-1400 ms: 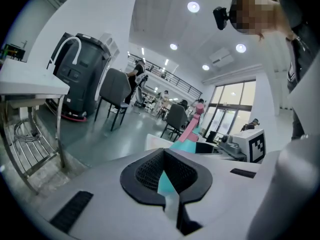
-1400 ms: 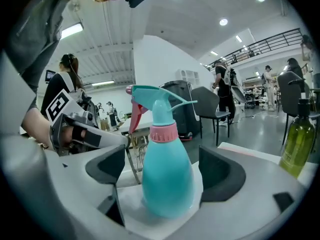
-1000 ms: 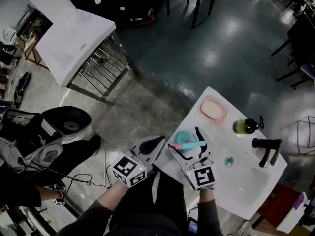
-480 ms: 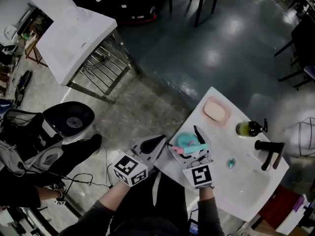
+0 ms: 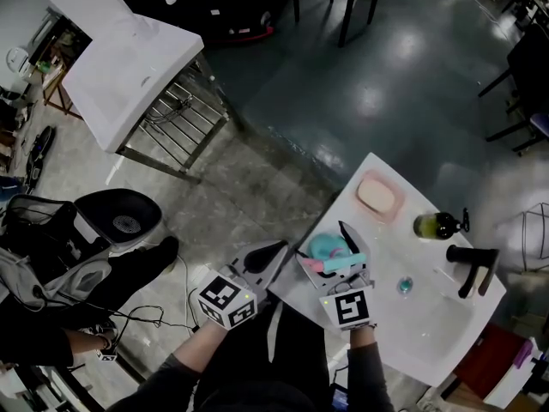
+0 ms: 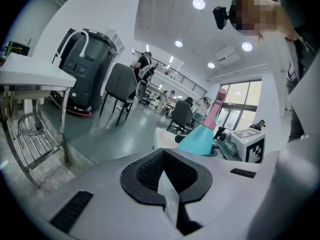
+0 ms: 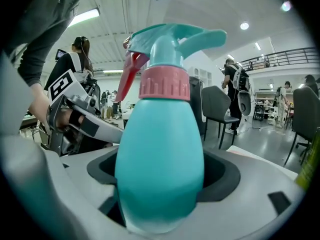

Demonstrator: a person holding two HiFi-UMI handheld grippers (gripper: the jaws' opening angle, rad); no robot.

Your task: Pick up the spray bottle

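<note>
A teal spray bottle [image 5: 319, 248] with a pink collar and teal trigger head stands between the jaws of my right gripper [image 5: 323, 240] at the near-left corner of the white sink table [image 5: 412, 337]. In the right gripper view the bottle [image 7: 160, 149] fills the gap, upright, with both jaws pressed on its body. My left gripper [image 5: 276, 247] hangs just off the table's left edge, shut with nothing in it; its black pads [image 6: 150, 171] meet. From the left gripper view the bottle [image 6: 202, 136] shows ahead to the right.
On the table lie a pink soap dish [image 5: 378, 196], a green pump bottle [image 5: 436, 225], a black faucet [image 5: 470, 264] and a drain [image 5: 405, 285]. A second white sink stand [image 5: 120, 58] and a black bin [image 5: 120, 217] stand on the floor to the left.
Hardly anything has moved. The right gripper stays on the spray bottle in the same spot, and the left gripper holds still beside it. Only the head view shifts slightly.
</note>
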